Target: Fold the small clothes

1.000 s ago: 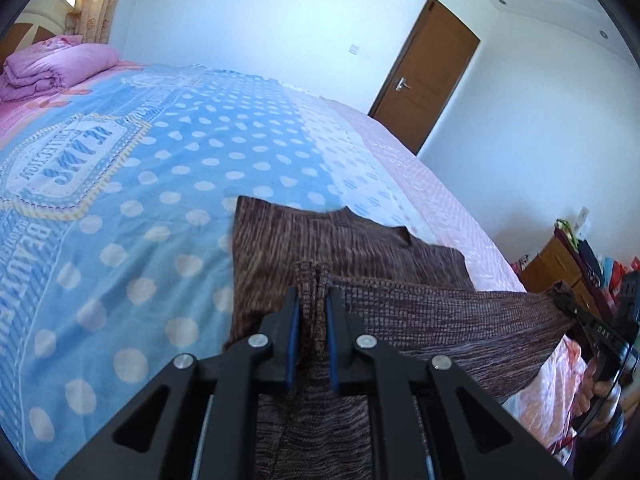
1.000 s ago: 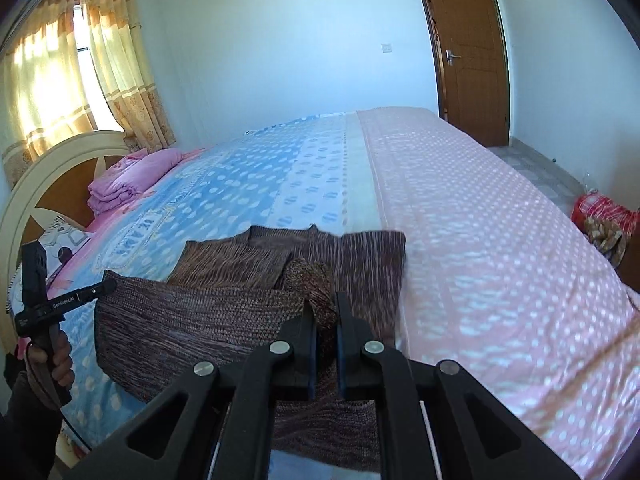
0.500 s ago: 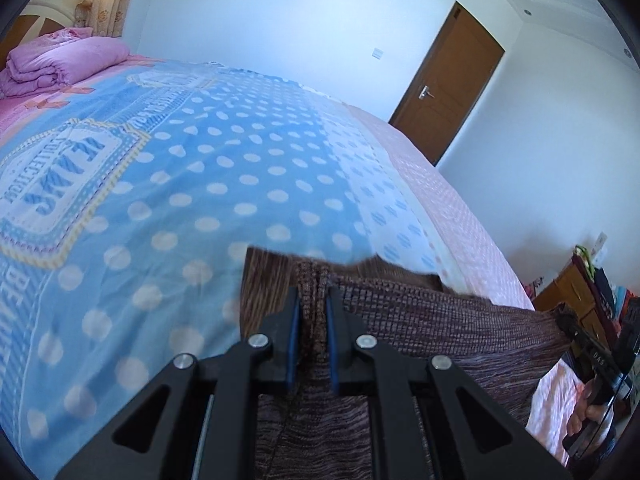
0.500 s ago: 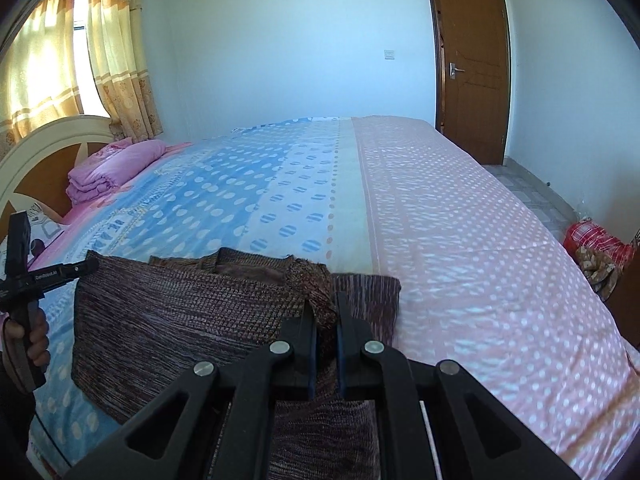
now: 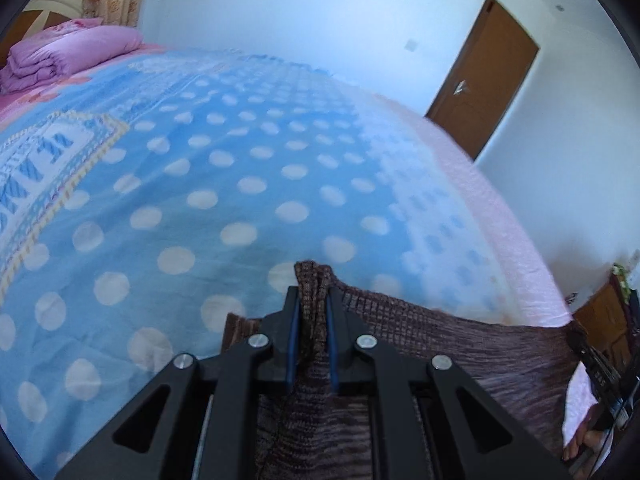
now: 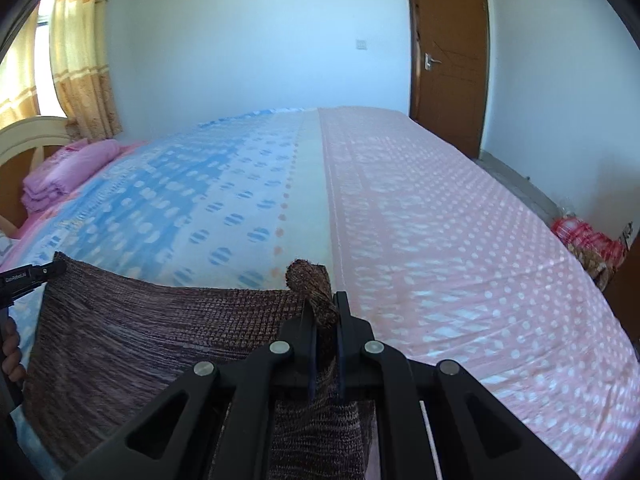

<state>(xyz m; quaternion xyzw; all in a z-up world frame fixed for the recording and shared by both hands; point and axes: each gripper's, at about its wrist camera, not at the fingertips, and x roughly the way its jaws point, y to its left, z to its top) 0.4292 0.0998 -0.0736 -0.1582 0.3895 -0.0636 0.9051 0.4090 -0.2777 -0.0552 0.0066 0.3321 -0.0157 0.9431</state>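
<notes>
Holding a brown knitted garment (image 5: pixel 460 344) stretched between my two grippers, I carry one edge of it forward over the bed (image 5: pixel 240 184). My left gripper (image 5: pixel 312 300) is pinched tight on a bunched corner of the knit, which pokes up between its blue-lined jaws. My right gripper (image 6: pixel 326 304) is clamped the same way on the opposite corner, a rolled nub of fabric standing up above its jaws. In the right wrist view the edge runs nearly straight across to my left gripper at the far left, and the cloth hangs below that line, hiding whatever lies under it.

To do this fold well, I judge that both corners should travel level and at an even pace, with the edge kept taut so the panel lands flat, not skewed. I would let go only once the carried edge lines up with the layer beneath, which I cannot see from here. The loose knit looks stretchy and may sag in the middle.

No box, basket or drawer for the clothes shows near the garment. A folded pink quilt (image 5: pixel 68 52) sits by the headboard, well apart. A wooden cabinet (image 5: pixel 604 320) stands beside the bed, and its contents are too blurred to tell.
</notes>
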